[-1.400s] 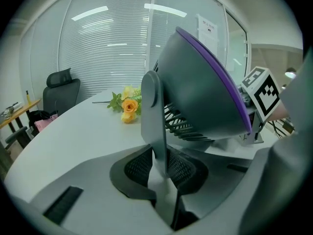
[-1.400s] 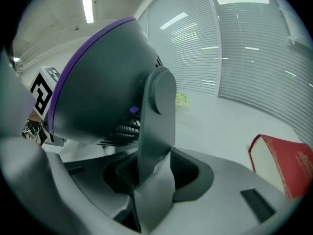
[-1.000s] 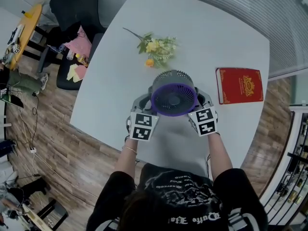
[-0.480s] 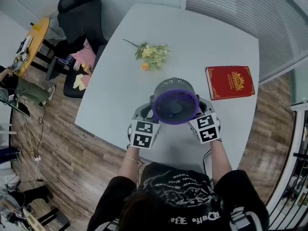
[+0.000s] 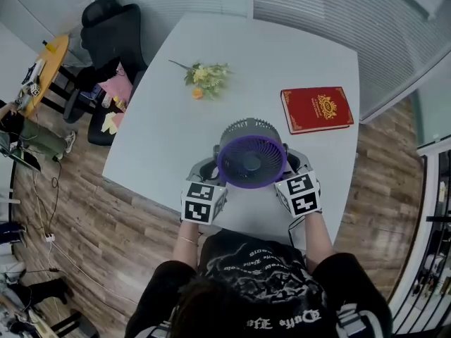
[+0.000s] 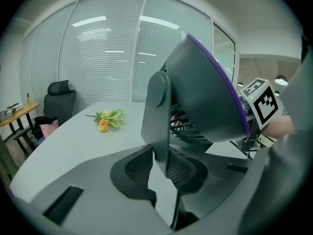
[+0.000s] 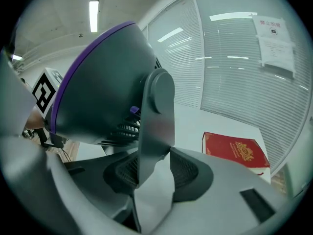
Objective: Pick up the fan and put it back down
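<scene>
A grey fan [image 5: 251,162] with a purple front ring is held off the white table [image 5: 282,48], its face tilted up towards the head camera. My left gripper [image 5: 209,169] is shut on the fan's left side arm [image 6: 159,116], which its pads [image 6: 139,168] pinch from both sides. My right gripper [image 5: 294,163] is shut on the right side arm [image 7: 155,121] in the same way. In the left gripper view the fan's housing [image 6: 205,97] fills the upper right above the left gripper [image 6: 159,168]. In the right gripper view the housing [image 7: 98,97] fills the upper left above the right gripper [image 7: 151,173].
A red book [image 5: 316,109] lies on the table's right side, and a bunch of yellow flowers [image 5: 204,78] lies at its far left. A black office chair [image 5: 113,27] and a yellow side table [image 5: 49,55] stand beyond the table's left edge, on wood flooring.
Both grippers have carried the fan upward and nearer the table's front edge. The grips on its side arms look the same. The book and flowers lie where they were.
</scene>
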